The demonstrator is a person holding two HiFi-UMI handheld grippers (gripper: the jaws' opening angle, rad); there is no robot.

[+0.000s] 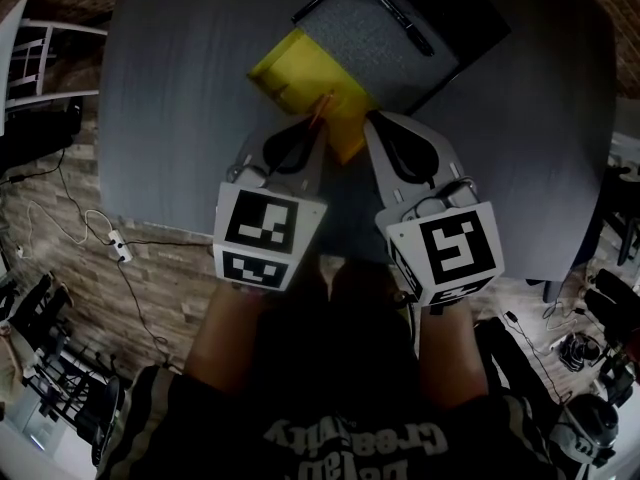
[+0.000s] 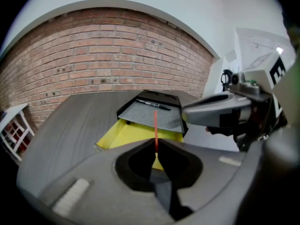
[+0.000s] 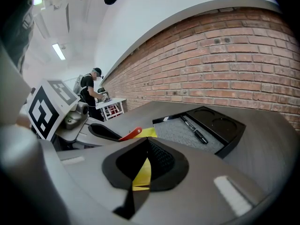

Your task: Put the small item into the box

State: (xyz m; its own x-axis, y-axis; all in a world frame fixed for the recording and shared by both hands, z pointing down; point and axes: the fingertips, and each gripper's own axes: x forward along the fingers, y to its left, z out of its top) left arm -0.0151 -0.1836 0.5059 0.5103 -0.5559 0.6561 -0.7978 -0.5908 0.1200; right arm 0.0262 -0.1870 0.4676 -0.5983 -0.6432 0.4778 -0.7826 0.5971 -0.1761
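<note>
Insertion looked to be the step in hand. From the head view, the left gripper [image 1: 317, 133] and the right gripper [image 1: 372, 123] sat side by side over the near end of a flat yellow box [image 1: 298, 73] on the grey table [image 1: 170, 88]. A thin red item [image 1: 322, 108] poked forward from the left one's tips over the yellow surface. Just beyond the box lay a black tray [image 1: 470, 23] with a pen [image 1: 405, 18] on its grey lining. In the left gripper view, the jaws of the left gripper [image 2: 155, 150] were pinched narrow on the red item [image 2: 155, 123], which showed edge-on as a fine line pointing at the yellow box [image 2: 123, 135]. The right gripper [image 2: 213, 111] reached in beside it from the right, with the black tray [image 2: 173, 123] behind. In the right gripper view, the right gripper [image 3: 144, 146] had its jaws closed on a yellow strip, seemingly a flap or edge of the yellow box [image 3: 139, 172]. The red item [image 3: 131, 133] showed flat with a rounded tip in the left gripper [image 3: 104, 132], just above the yellow. A person [image 3: 91, 90] stood far off by the brick wall [image 3: 225, 55]. I judged the item not yet inside. The next move would call for the right grip to hold the opening steady while the left slid the strip down and forward into the gap, letting go only once it was well in. I could not tell how wide the opening was.
</note>
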